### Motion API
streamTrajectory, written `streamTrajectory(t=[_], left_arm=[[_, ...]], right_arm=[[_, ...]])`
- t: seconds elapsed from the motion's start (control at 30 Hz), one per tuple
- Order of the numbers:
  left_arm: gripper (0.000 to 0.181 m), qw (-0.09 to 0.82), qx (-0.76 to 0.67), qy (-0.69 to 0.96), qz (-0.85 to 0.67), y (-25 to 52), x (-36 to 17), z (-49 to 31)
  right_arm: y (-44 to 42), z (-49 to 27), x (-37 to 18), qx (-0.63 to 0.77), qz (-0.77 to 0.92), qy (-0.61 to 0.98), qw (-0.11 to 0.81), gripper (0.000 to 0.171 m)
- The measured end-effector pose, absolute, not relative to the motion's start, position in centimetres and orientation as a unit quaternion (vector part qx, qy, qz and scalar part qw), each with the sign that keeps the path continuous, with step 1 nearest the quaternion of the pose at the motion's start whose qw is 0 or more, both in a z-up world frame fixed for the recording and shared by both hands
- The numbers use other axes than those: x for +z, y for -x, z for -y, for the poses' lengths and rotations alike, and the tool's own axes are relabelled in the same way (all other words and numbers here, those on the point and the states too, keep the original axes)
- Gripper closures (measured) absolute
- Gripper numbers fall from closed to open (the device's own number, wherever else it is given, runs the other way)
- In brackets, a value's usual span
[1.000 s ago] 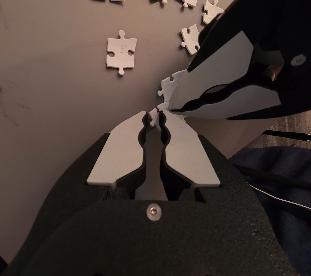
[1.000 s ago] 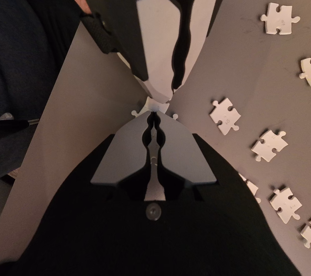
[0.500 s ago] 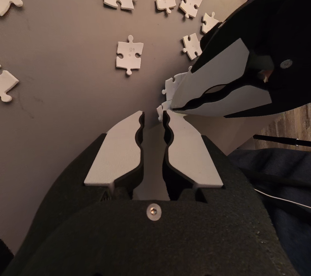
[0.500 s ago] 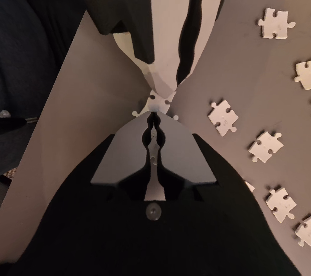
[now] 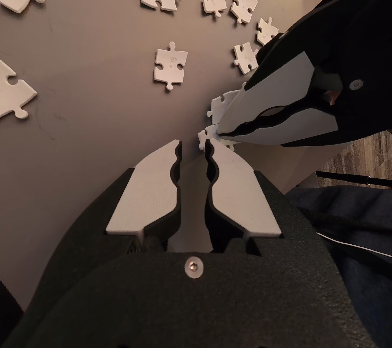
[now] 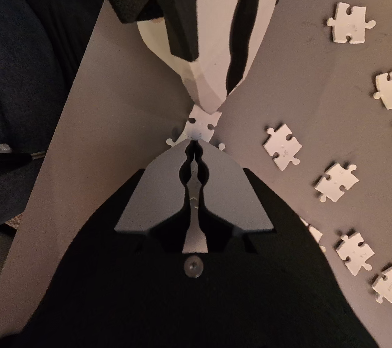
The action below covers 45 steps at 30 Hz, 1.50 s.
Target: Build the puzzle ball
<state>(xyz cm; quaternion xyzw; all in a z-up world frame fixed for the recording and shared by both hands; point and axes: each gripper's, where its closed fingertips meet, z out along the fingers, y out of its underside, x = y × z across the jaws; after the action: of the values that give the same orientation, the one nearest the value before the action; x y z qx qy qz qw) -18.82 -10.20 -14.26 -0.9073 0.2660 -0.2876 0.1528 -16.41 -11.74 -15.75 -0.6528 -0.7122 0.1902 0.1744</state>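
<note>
Left wrist view: my left gripper (image 5: 192,143) gapes empty; my right gripper (image 6: 194,142) pinches joined white curved puzzle pieces (image 6: 201,125) over the grey table (image 5: 84,83).

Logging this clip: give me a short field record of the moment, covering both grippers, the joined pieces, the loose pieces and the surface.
left gripper: open, fingers apart, nothing between them, beside the joined pieces
right gripper: shut on joined pieces
joined pieces: a few white puzzle pieces linked together, low over the table near its edge; contact with the table cannot be told
loose pieces: white, lying flat and separate
table: grey, matte
ball: not yet formed
</note>
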Motion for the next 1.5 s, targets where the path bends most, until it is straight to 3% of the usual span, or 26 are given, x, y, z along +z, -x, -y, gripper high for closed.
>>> streamTrajectory(t=[0.23, 0.33, 0.63, 1.5], left_arm=[[0.161, 0.159, -0.286, 0.907, -0.264, 18.9, -13.9, 10.3], [0.161, 0.159, -0.288, 0.907, -0.261, 19.1, -13.8, 10.5], [0.161, 0.163, -0.294, 0.904, -0.263, 18.9, -13.5, 10.7], [0.161, 0.145, -0.303, 0.903, -0.267, 18.6, -14.3, 11.2]], right_arm=[[16.3, 11.5, -15.3, 0.212, 0.706, 0.652, 0.178, 0.17], [16.8, 10.4, -12.7, 0.252, 0.672, 0.657, 0.231, 0.17], [16.6, 11.7, -15.4, 0.213, 0.713, 0.643, 0.182, 0.17], [17.2, 11.5, -15.3, 0.223, 0.698, 0.652, 0.196, 0.17]])
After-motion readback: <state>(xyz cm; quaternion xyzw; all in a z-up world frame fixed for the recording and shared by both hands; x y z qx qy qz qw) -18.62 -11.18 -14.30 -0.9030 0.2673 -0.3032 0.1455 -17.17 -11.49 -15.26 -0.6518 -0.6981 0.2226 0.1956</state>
